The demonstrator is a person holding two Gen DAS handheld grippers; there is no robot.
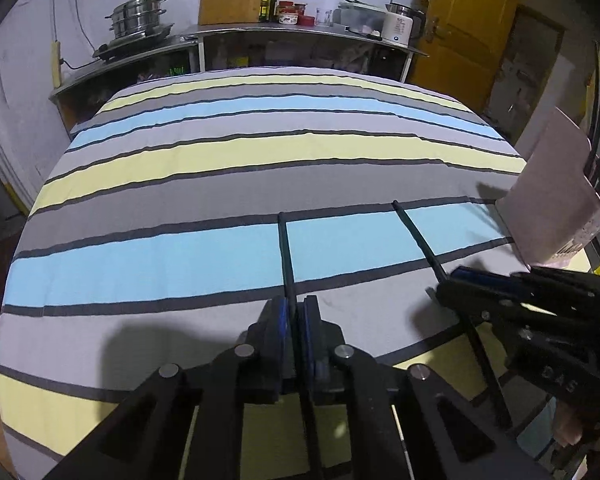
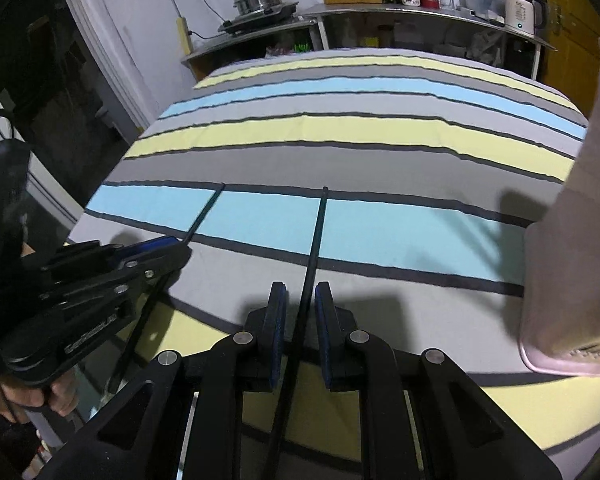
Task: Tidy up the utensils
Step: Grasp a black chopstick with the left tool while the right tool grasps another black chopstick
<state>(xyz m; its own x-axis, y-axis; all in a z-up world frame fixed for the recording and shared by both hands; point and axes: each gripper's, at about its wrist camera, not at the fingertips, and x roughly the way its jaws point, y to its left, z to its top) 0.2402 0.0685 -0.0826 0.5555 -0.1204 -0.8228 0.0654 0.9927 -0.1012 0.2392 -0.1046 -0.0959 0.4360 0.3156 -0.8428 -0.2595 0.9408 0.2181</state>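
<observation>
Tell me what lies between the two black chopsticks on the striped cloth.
Nothing: between the left chopstick and the right chopstick only bare striped cloth shows, clearest in the right wrist view.

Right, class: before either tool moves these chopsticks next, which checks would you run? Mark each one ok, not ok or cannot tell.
1. Left tool shut on its chopstick: ok.
2. Right tool gripping the other chopstick: not ok, pads stand clear of it.
3. Chopsticks apart, uncrossed: ok.
4. Far tips resting on the striped cloth: ok.
5. Pink container opening reachable: cannot tell.
</observation>
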